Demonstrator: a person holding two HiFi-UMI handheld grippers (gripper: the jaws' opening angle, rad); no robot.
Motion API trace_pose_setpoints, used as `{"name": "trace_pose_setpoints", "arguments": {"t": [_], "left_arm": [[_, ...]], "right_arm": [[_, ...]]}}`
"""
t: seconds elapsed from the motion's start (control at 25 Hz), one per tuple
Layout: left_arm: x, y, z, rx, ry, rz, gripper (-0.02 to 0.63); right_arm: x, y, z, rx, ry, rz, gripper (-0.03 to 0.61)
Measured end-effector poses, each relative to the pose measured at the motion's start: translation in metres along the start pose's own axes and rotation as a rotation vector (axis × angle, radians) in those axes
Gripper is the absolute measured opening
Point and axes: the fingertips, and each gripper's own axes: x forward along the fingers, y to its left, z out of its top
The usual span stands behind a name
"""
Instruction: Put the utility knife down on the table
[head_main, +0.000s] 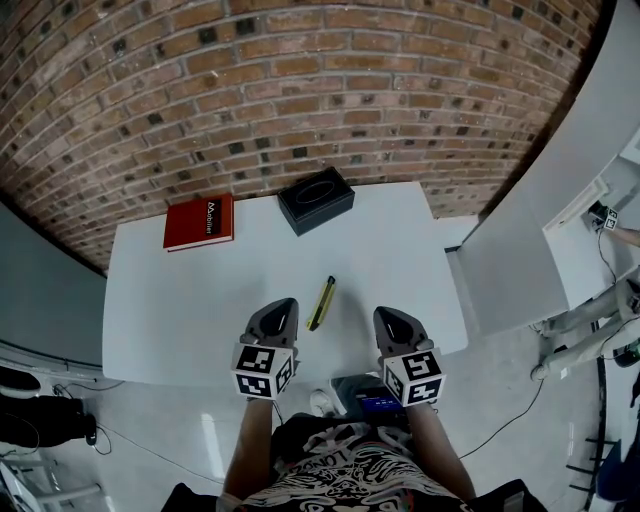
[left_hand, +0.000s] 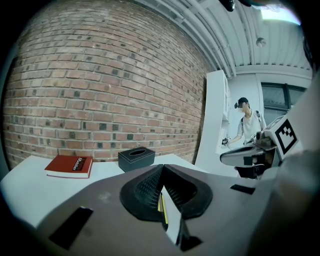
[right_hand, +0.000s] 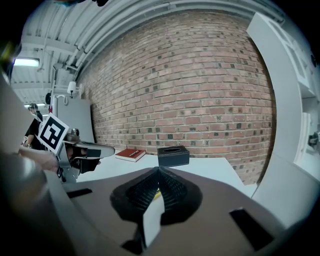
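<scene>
a lab-like workroom: a bare brick wall behind a white desk, loose cables on the pale floor, exposed ceiling pipes, a person wearing head-mounted gear.

The knife in front of you is yellow with black edging, and the tabletop is plain white. The book is red, with white lettering on a dark strip, and the box is black. The wall is red-brown brick with pale mortar and scattered darker bricks. Your left tool and right tool are grey with black-and-white square markers.
</scene>
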Motion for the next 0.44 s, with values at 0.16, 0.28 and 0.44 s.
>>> {"name": "trace_pose_setpoints", "arguments": {"t": [0.16,0.28,0.44], "left_arm": [[0.0002,0.0001,-0.0015,-0.003,0.003,-0.003,0.015],[-0.0008,0.0013,-0.0005,-0.002,-0.002,0.002,0.015],[-0.0027,0.0039,0.0048,0.005,-0.030,0.010,0.015]], "right_arm": [[0.0011,-0.0004,-0.0017,-0.005,0.011,-0.003,0.000],[0.0015,0.0008,-0.0011,-0.008,0.012,0.000,0.000],[0.0029,0.0020,-0.0024,-0.007,0.013,0.003,0.000]]}}
